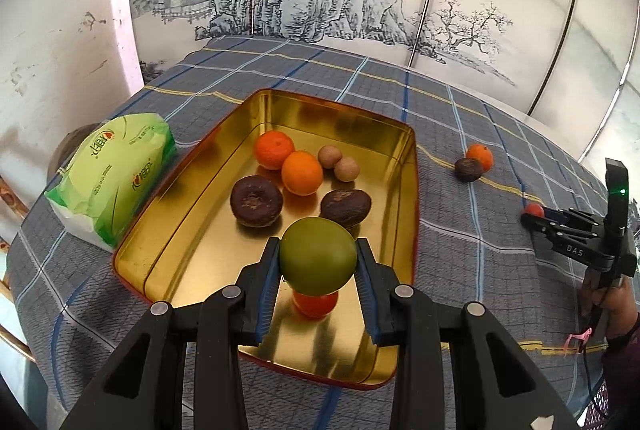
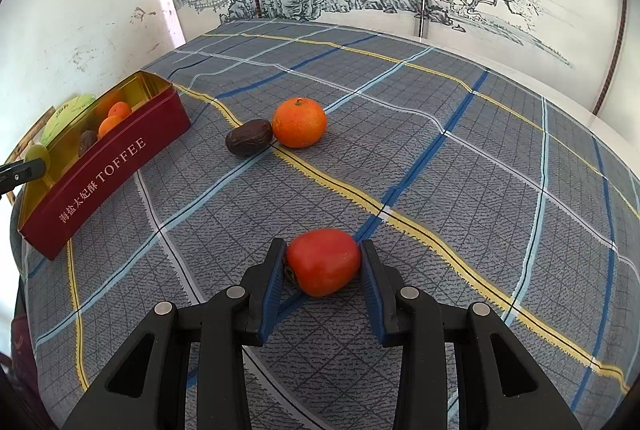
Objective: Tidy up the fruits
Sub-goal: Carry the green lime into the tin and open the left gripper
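Holding a round green fruit (image 1: 318,257) between its pads, the left hand-held gripper (image 1: 318,262) hangs over the near end of the gold-lined red toffee tin (image 1: 412,166), probably to set it among the oranges and dark fruits inside. Right hand-held gripper (image 2: 323,264) is clamped on a red persimmon-like fruit (image 2: 323,262) at the checked tabletop (image 2: 440,102). At its 11 o'clock, an orange mandarin (image 2: 299,122) touching a dark brown fruit (image 2: 249,136) waits outside.

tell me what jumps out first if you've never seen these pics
The green fruit clamped in the left gripper over the gold-lined tin, which already holds oranges and dark fruits. Next, the red fruit between the right gripper's fingers on the plaid cloth, with an orange and a dark fruit touching behind it.
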`<state>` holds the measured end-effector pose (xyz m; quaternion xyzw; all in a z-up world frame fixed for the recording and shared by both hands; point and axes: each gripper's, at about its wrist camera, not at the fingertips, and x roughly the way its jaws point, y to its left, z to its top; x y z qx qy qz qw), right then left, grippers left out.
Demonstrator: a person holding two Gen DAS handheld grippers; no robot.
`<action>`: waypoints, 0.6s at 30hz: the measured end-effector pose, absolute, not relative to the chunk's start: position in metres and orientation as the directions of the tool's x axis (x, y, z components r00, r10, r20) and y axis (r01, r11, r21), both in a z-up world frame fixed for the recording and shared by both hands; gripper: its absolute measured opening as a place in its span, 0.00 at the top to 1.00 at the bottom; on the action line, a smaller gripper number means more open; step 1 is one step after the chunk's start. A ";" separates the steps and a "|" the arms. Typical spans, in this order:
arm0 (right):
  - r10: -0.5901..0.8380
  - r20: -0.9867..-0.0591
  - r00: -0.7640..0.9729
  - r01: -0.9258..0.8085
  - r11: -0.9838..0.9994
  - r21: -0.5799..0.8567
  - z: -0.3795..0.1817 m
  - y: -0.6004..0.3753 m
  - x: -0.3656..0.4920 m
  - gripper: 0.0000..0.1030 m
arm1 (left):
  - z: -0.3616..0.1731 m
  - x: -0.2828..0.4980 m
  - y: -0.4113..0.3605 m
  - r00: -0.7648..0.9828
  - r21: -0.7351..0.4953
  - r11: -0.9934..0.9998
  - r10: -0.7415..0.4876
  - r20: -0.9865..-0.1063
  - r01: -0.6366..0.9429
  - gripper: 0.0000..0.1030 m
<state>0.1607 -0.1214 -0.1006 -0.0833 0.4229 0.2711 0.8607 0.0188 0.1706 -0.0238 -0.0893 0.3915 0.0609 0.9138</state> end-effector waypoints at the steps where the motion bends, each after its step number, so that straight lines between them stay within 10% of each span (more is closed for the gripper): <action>1: 0.396 -0.773 0.495 -0.537 0.839 0.086 -0.101 -0.121 0.161 0.64 | -0.024 0.019 0.172 0.685 -0.115 0.976 0.044 -0.727 -0.184 0.69; 18: 0.393 -0.775 0.495 -0.537 0.839 0.083 -0.101 -0.120 0.162 0.63 | -0.037 0.019 0.188 0.667 -0.089 0.970 0.089 -0.740 -0.228 0.69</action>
